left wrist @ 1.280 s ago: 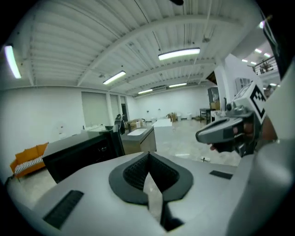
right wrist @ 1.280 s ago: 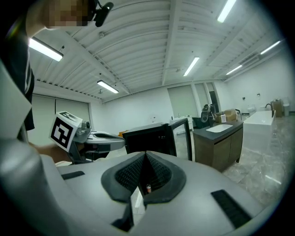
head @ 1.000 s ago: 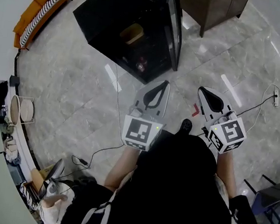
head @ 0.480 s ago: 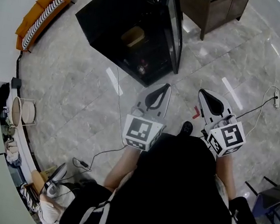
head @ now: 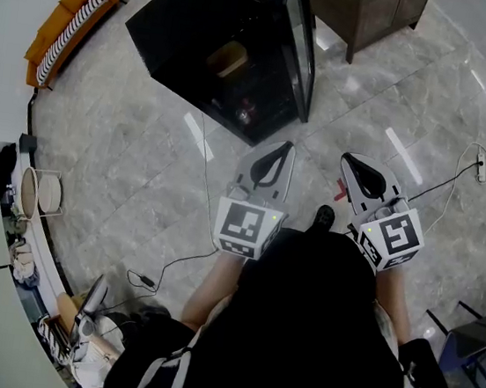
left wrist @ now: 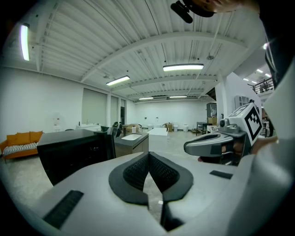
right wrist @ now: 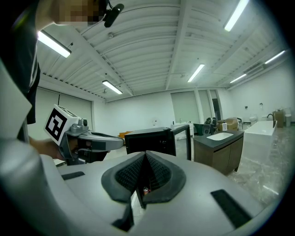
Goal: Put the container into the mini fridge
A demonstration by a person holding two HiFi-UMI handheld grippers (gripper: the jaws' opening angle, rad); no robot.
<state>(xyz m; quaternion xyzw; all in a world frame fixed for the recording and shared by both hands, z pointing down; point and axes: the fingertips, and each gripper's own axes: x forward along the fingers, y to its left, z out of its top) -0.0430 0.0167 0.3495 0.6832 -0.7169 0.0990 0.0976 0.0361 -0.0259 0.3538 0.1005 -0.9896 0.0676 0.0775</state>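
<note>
2 grippers, left [head: 274, 159] and right [head: 357, 170], hover near, fingers clenched on nothing. The container [head: 230, 57] sits inside the open mini fridge [head: 193, 31] (far left). Likely best next: push its door [head: 297, 36] shut slowly and squarely.

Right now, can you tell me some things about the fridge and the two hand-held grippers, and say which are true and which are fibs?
1. The mini fridge has its door open. True.
2. The left hand-held gripper holds a container. False: its jaws are shut with nothing between them.
3. A tan container sits inside the fridge. True.
4. The right hand-held gripper is wide open. False: it is shut and empty.
</note>
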